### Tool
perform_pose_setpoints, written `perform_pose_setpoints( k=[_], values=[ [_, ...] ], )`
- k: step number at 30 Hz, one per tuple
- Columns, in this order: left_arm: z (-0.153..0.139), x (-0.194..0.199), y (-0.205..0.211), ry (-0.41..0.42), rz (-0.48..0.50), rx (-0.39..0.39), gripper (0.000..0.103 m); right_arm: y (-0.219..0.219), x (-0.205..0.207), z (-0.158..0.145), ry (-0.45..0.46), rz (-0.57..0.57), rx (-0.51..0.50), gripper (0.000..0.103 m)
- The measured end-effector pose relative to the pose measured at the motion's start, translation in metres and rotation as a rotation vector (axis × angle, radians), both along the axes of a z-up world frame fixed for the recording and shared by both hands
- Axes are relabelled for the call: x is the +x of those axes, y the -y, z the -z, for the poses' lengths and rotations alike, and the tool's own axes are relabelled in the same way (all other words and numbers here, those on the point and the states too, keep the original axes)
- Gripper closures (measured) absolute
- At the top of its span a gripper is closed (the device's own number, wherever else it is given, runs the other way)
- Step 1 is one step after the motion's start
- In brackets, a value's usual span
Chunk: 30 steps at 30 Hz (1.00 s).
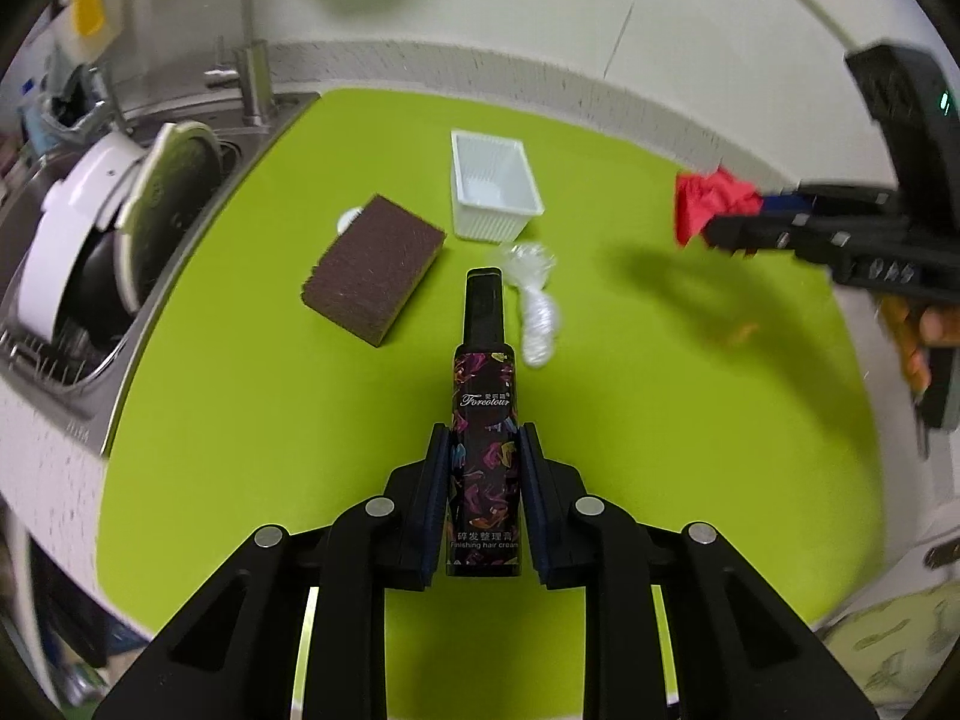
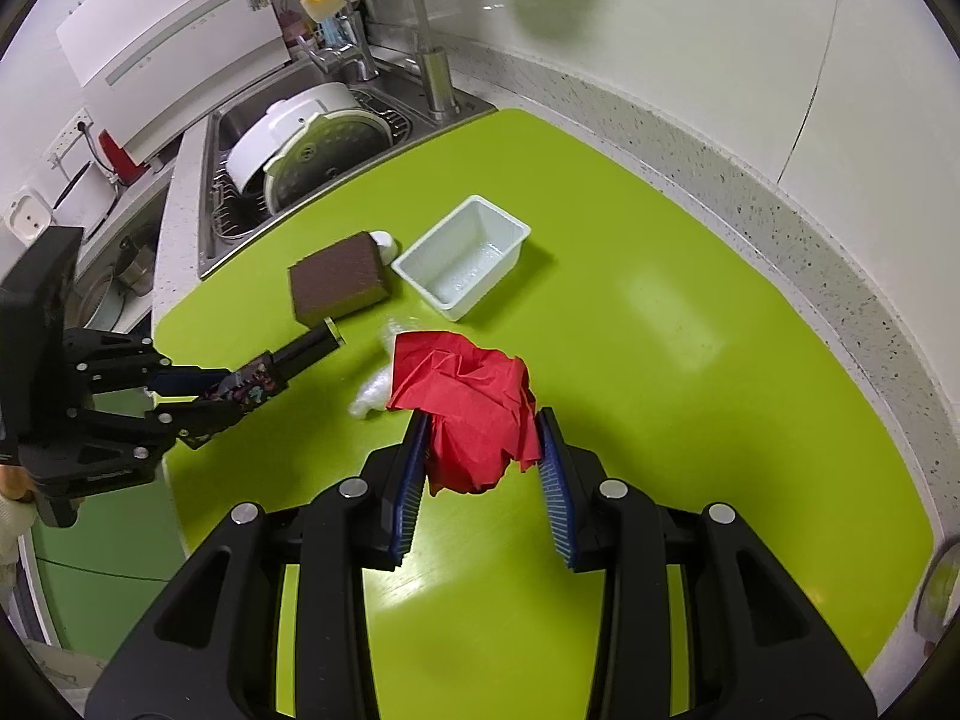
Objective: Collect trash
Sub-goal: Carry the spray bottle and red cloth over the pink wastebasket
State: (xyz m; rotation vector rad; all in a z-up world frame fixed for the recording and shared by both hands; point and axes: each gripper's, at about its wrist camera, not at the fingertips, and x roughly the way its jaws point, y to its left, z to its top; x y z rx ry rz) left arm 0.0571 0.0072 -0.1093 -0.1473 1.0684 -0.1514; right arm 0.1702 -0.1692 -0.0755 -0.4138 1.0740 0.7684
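My left gripper (image 1: 483,450) is shut on a black hair cream bottle (image 1: 485,420) with a floral print, held above the green mat (image 1: 240,420). It also shows in the right wrist view (image 2: 270,375). My right gripper (image 2: 483,423) is shut on a crumpled red paper napkin (image 2: 474,402), held above the mat; the napkin also shows in the left wrist view (image 1: 705,201). A crumpled clear plastic wrap (image 1: 534,300) lies on the mat just past the bottle. A white plastic tray (image 1: 492,186) stands empty behind it.
A brown sponge (image 1: 372,267) lies left of the tray, with a small white object (image 2: 384,243) behind it. A sink (image 2: 240,192) holding a white rice cooker (image 2: 306,132) is at the left. A speckled counter edge (image 2: 780,192) borders the mat.
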Motion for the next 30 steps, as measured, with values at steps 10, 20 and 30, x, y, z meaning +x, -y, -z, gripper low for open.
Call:
perform_pose_setpoints(
  k=[10,20,30],
  values=[
    [-0.046,-0.076,-0.018,0.098,-0.212,-0.035,0.081,-0.019,-0.061,-0.025,0.016,-0.126,0.058,0.068],
    [-0.061,-0.196,-0.056,0.121,-0.497,0.007,0.081,-0.100,-0.159,-0.023,-0.033,-0.419,0.098,0.068],
    [-0.028,-0.298,-0.086,0.062,-0.784,0.010,0.081,-0.188,-0.265,0.019,-0.109,-0.678,0.068,0.068]
  ],
)
